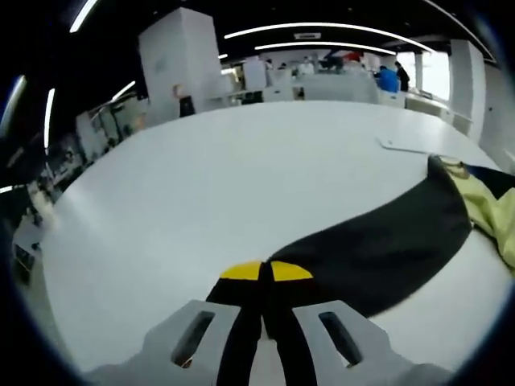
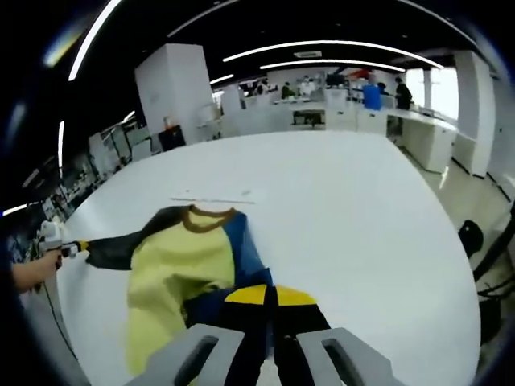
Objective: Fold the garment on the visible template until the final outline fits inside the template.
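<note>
Large open office hall, ceiling strip lights, white pillars, desks and a few people far back. A big white table [image 1: 209,185] is seen in both views.

Left gripper view: the left gripper [image 1: 263,318] is seen at the bottom, jaws brought together on the yellow cuff [image 1: 265,271] of a black sleeve [image 1: 378,241]. The sleeve is stretched across the table toward the right, where the garment [image 1: 491,209], pale yellow with dark parts, lies flat. A thin white template sheet [image 1: 406,145] is seen on the table just beyond the garment.

Right gripper view: the right gripper [image 2: 269,338] is clamped on the other yellow cuff [image 2: 269,295], dark sleeve fabric pinched between its jaws. The garment is spread on the table ahead: pale yellow front, blue side panel, brown collar [image 2: 205,215]. The template's edge is visible just past the collar. At far left the other gripper is seen held by a person's hand [image 2: 32,272], gripping the end of the black sleeve.
</note>
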A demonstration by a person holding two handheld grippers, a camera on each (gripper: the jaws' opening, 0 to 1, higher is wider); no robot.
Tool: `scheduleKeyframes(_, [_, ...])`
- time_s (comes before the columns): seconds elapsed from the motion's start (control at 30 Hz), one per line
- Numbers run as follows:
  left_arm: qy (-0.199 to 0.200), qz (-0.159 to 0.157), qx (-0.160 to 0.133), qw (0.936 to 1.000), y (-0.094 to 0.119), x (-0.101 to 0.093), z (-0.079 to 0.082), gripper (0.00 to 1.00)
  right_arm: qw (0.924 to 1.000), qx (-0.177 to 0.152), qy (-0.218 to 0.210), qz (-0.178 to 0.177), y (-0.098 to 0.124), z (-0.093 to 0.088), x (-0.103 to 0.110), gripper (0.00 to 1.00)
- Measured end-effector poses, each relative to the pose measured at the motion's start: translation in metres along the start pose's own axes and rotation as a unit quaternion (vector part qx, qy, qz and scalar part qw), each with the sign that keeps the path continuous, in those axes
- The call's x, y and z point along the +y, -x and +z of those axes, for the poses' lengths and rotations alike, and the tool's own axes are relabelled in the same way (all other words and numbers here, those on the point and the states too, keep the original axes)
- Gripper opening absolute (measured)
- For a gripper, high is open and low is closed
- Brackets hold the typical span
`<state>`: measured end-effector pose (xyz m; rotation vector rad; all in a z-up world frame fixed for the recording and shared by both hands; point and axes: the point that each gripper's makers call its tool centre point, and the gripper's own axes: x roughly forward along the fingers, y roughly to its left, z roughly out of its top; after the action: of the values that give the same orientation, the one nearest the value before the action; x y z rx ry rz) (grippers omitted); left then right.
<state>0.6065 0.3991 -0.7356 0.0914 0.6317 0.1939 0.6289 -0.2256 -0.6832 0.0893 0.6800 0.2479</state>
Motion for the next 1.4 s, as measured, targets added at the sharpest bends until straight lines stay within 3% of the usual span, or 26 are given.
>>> scheduleKeyframes(0.13, [0.006, 0.008, 0.006, 0.9999, -0.005, 0.008, -0.003, 0.00, 0.9997, 0.007, -0.019, -0.015, -0.004, -0.004, -0.021, 0.00])
scheduleKeyframes(0.27, [-0.026, 0.014, -0.001, 0.9996, -0.009, 0.011, 0.002, 0.00, 0.9991, 0.014, -0.036, -0.020, -0.012, -0.009, -0.036, 0.00])
scheduleKeyframes(0.53, [-0.034, 0.027, 0.013, 0.9990, -0.020, 0.019, -0.001, 0.00, 0.9968, 0.034, -0.057, -0.045, -0.033, -0.023, -0.070, 0.00])
scheduleKeyframes(0.8, [-0.050, 0.021, 0.022, 0.9983, -0.023, 0.020, -0.002, 0.00, 0.9945, 0.056, -0.058, -0.067, -0.043, -0.036, -0.084, 0.00])
scheduleKeyframes(1.0, [-0.049, 0.022, 0.021, 0.9983, -0.023, 0.021, 0.001, 0.01, 0.9929, 0.070, -0.050, -0.082, -0.040, -0.041, -0.082, 0.00])
scheduleKeyframes(1.2, [-0.059, 0.023, 0.008, 0.9980, -0.014, 0.025, 0.005, 0.15, 0.9938, 0.059, -0.057, -0.075, -0.022, -0.033, -0.074, 0.22])
scheduleKeyframes(1.3, [-0.061, 0.007, -0.006, 0.9981, -0.009, 0.017, 0.009, 0.22, 0.9950, 0.058, -0.054, -0.061, -0.014, -0.031, -0.063, 0.30])
scheduleKeyframes(1.4, [-0.051, -0.029, -0.022, 0.9980, -0.003, 0.001, 0.012, 0.31, 0.9961, 0.050, -0.057, -0.047, -0.004, -0.027, -0.050, 0.39])
